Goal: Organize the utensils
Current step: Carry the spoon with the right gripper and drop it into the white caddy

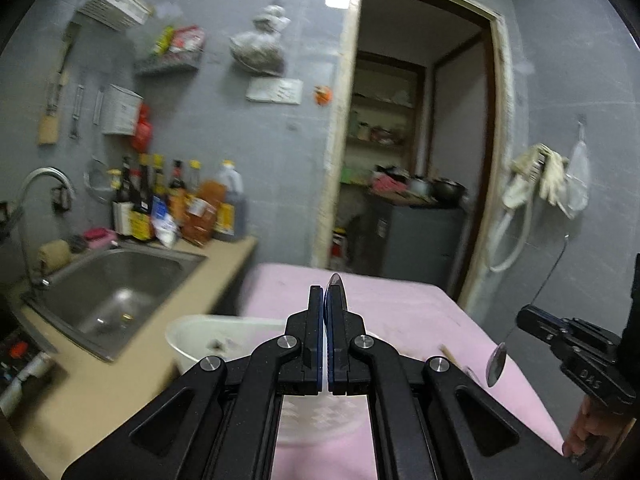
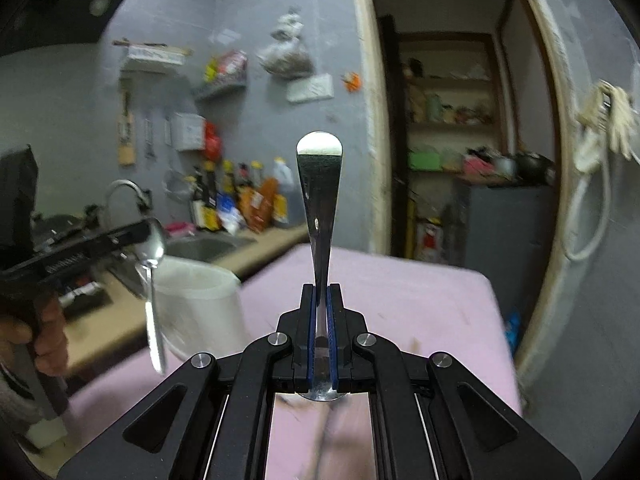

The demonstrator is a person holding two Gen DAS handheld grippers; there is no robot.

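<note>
My left gripper (image 1: 325, 292) is shut on a metal spoon (image 1: 335, 285); only the spoon's tip shows above the fingers. In the right wrist view that spoon (image 2: 153, 276) hangs handle-down from the left gripper (image 2: 136, 232), beside a white bucket (image 2: 200, 300). My right gripper (image 2: 321, 292) is shut on a second metal spoon (image 2: 319, 200), handle pointing up and forward, bowl near the camera. In the left wrist view the right gripper (image 1: 524, 318) holds that spoon (image 1: 496, 364) with its bowl hanging low over the pink tabletop (image 1: 400, 308).
A steel sink (image 1: 112, 284) with a tap sits in the beige counter at left, with several sauce bottles (image 1: 180, 204) behind it. The white bucket (image 1: 208, 336) stands at the pink table's left edge. A wooden stick (image 1: 452, 356) lies on the table. A doorway (image 1: 416, 140) opens ahead.
</note>
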